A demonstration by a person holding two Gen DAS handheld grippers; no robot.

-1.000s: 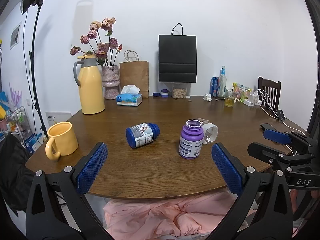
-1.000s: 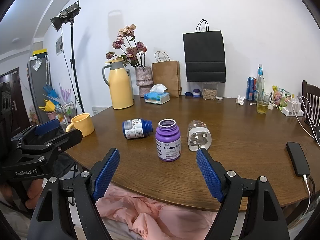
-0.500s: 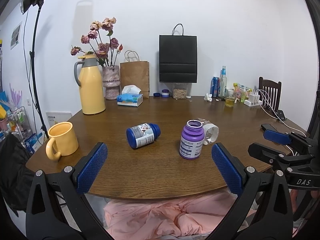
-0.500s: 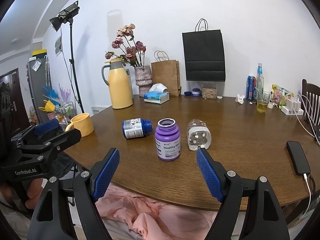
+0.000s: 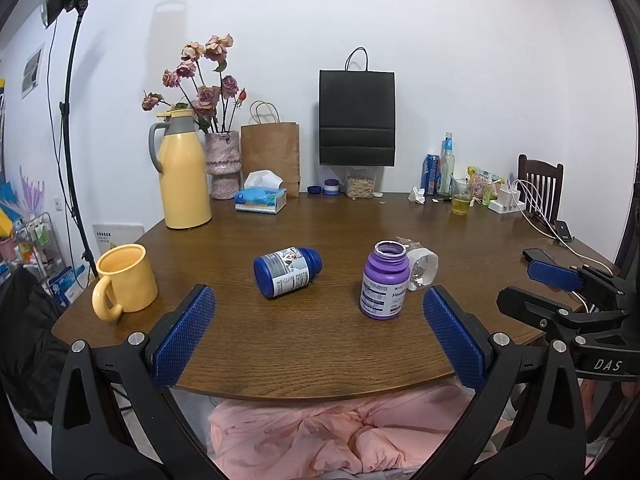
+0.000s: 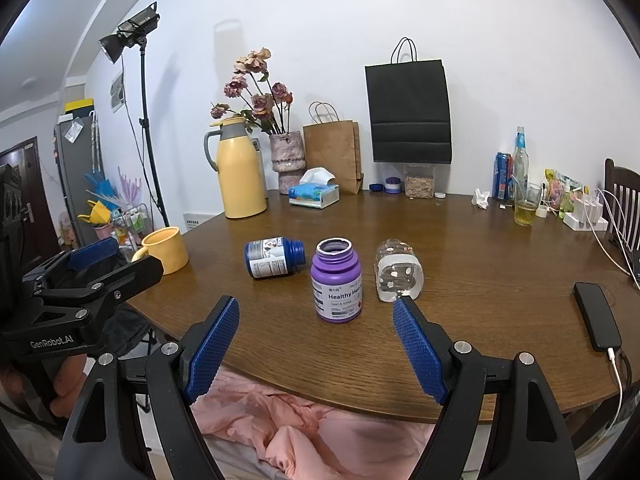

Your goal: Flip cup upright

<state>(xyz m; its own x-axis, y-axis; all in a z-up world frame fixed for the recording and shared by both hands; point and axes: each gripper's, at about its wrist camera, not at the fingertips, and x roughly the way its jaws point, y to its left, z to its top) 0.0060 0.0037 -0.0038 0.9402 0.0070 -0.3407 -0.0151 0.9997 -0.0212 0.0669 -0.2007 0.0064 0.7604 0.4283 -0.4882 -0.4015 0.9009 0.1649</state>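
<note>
The wooden table carries all items. A yellow thermos jug stands toward the far left edge, and a yellow mug stands upright at the near left edge with its handle toward the camera.

The clear glass cup lies on its side near the middle of the table, toward the near edge. It is transparent, with small pale printed shapes on its wall. In the right wrist view its wide white-looking end faces the near edge. The cup lies just beside the upright, uncapped purple bottle, on that bottle's right; contact between them cannot be determined. A blue bottle lies on its side to the left of the purple bottle, apart from it. A black phone with a white cable lies near the right edge.

The left gripper is held level before the near edge, jaws spread wide and empty. The right gripper is held likewise, jaws spread wide and empty, with the right fingertip close in front of the cup in the picture.
</note>
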